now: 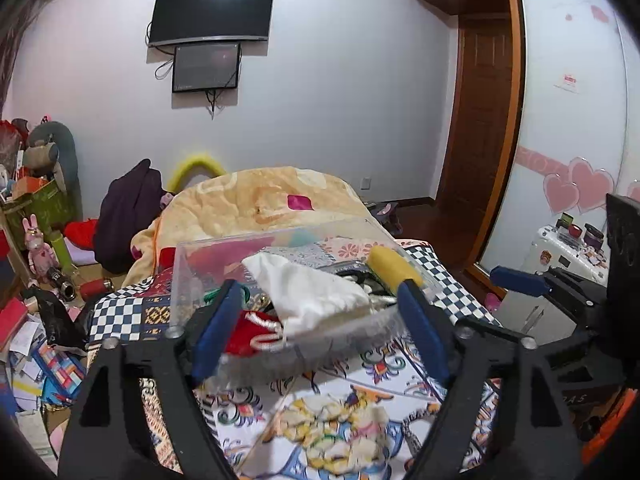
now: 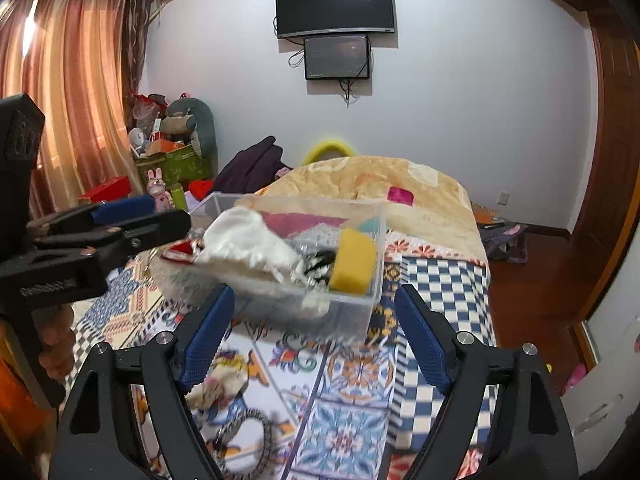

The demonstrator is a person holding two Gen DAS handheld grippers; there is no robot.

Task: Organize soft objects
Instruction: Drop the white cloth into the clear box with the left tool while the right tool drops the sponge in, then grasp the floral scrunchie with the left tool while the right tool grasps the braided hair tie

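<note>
A clear plastic box (image 1: 188, 276) (image 2: 352, 312) stands on the patterned bedspread. It holds a white cloth pouch (image 1: 316, 292) (image 2: 248, 244), a yellow sponge (image 1: 392, 264) (image 2: 354, 262), a red pouch with white cord (image 1: 248, 332) (image 2: 180, 250) and dark items. My left gripper (image 1: 320, 332) is open, its fingers either side of the box's near wall. It also shows in the right wrist view (image 2: 132, 216), at the box's left. My right gripper (image 2: 314, 336) is open and empty, just in front of the box. A braided hair tie (image 2: 244, 440) and a pale crumpled cloth (image 1: 340, 436) (image 2: 218, 384) lie on the bedspread.
A folded peach blanket (image 1: 260, 200) (image 2: 380, 184) lies behind the box. A dark garment (image 1: 128, 216) and cluttered toys and boxes (image 1: 36, 208) fill the left side. A wardrobe (image 1: 568, 120) and a white cabinet (image 1: 560, 248) stand to the right of the bed.
</note>
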